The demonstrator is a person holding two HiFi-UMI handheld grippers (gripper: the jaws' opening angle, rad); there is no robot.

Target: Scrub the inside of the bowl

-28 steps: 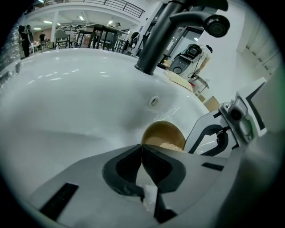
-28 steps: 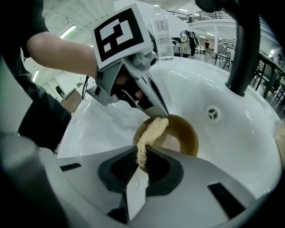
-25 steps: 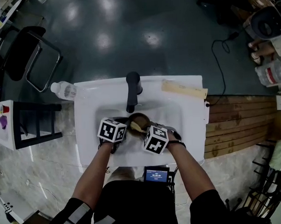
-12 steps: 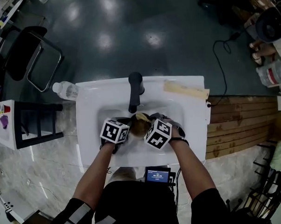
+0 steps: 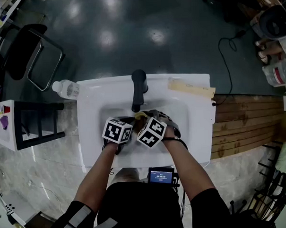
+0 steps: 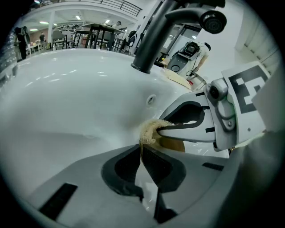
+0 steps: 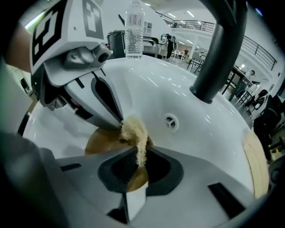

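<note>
In the head view, a glossy white ceramic sink carries a matte black faucet at the middle of its far rim. Just in front of the faucet's foot, the left gripper and the right gripper crowd together, and their marker cubes cover most of what lies under them. We make out only a pale, straw-coloured scrubber at the faucet's foot. A clear plastic bottle lies left of the faucet at the sink's corner, and a flat pale strip lies right of it on the rim. A black chair stands well beyond, to the left.

In the left gripper view, our dark jaws are pressed almost together, pinching the thin rim of the smooth brown bowl low in the basin, below the faucet. The right gripper's white jaws reach in from the right and block most of the bowl, with the frayed, fibrous scrubber at their tips.

In the right gripper view, our jaws are closed on a hanging strand of the scrubber, whose fluffy wad rests on the bowl's rim left of the faucet. The left gripper's jaws come down to that same rim, and a small round opening in the basin wall sits below the faucet
</note>
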